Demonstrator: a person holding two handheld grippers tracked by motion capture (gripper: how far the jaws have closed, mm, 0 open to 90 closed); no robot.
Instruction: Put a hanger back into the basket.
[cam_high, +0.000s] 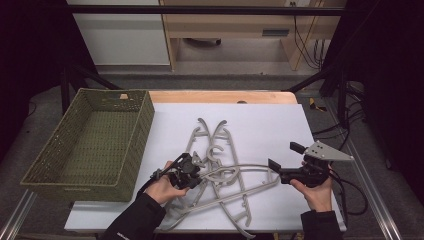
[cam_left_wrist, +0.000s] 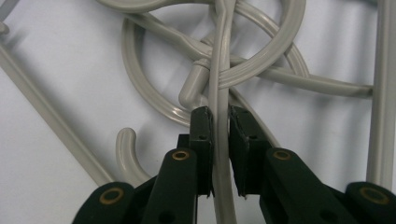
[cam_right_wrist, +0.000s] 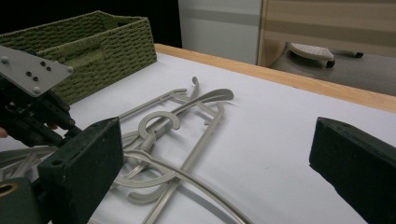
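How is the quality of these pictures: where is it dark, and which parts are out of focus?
High view: the white table is evenly lit, while the room's sides fall into near black. Left gripper view: the hanger bar is fairly sharp, with soft shadows under the hooks. Right gripper view: the near black jaws are blurred; the hangers and green basket are clearer.

From above, my left hand (cam_high: 162, 187) covers most of the left gripper (cam_high: 186, 171), so I cannot see its jaws there. The tangled hangers (cam_high: 220, 172) overlap, and I cannot tell how many there are. In the left gripper view, the gripped hanger bar (cam_left_wrist: 219, 93) runs off the top and bottom edges.
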